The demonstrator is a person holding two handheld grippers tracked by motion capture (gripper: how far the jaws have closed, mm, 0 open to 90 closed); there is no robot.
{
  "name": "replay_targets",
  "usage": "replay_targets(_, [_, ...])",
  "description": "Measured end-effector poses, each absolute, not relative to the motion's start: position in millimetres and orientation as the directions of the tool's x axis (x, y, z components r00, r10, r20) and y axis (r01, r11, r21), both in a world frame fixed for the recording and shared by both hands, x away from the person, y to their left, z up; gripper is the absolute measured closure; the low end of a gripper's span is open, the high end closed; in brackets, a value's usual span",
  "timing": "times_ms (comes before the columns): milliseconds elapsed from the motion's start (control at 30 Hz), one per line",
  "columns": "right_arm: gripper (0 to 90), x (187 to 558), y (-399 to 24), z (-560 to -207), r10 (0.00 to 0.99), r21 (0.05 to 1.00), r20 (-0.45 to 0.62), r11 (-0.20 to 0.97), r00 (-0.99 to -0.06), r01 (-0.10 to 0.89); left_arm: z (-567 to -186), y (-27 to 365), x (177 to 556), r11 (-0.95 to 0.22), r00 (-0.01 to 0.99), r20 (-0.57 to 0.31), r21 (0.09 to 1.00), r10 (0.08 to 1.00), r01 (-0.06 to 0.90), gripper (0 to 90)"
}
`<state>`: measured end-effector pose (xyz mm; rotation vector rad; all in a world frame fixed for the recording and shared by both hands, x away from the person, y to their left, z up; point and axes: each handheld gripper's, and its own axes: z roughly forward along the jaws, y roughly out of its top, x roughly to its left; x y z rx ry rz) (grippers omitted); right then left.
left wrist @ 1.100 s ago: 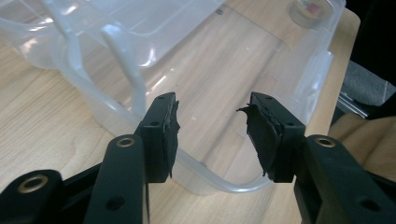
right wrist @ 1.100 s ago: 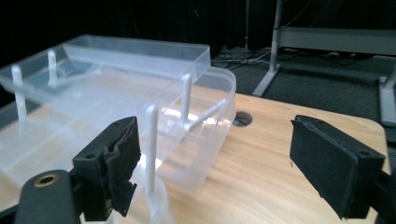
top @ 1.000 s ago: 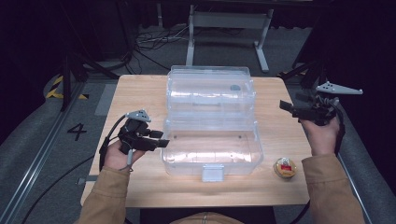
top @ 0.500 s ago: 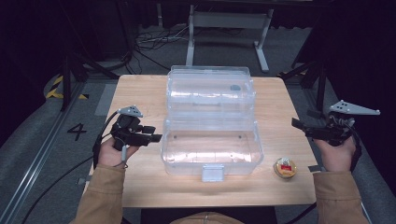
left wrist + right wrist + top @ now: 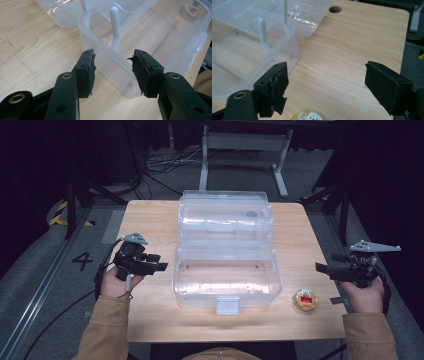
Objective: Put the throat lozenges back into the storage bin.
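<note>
A clear plastic box [image 5: 225, 280] stands open at the middle of the wooden table [image 5: 150, 220], its lid [image 5: 225, 215] folded back behind it. A small round yellow and red tin [image 5: 306, 300] lies to the right of the box near the front edge. My left gripper [image 5: 159, 262] hovers open just left of the box. In the left gripper view the gripper [image 5: 113, 72] frames the corner of the box [image 5: 150, 37]. My right gripper [image 5: 328, 282] is held wide open at the table's right edge. Below that gripper [image 5: 325, 87], the tin [image 5: 308, 116] peeks in beside the box [image 5: 249, 57].
A cable hole [image 5: 335, 9] sits in the table's far right corner. Bare wood [image 5: 352, 50] stretches to the right of the box. Dark floor with cables and a metal stand [image 5: 245, 142] lies beyond the far edge.
My right gripper has dropped and pulled back from the far right of the table toward the person, near the tin. The left gripper has edged slightly left, away from the box.
</note>
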<state>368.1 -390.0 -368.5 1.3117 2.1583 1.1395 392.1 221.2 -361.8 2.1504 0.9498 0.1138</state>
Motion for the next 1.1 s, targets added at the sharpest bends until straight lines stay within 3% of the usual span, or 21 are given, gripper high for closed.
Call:
replay_targets(400, [17.9, 375.3, -374.4, -389.2, 0.848, 0.685, 0.042, 0.36, -0.528, 0.633, -364.1, 224.9, 393.6, -0.424, 0.708, -0.213, 0.674, 0.673, 0.605, 52.4])
replay_targets(1100, [17.7, 388.3, -349.1, -426.0, 0.798, 0.456, 0.047, 0.518, -0.601, 0.723, -367.2, 225.7, 395.5, -0.427, 0.705, -0.216, 0.665, 0.675, 0.613, 52.1])
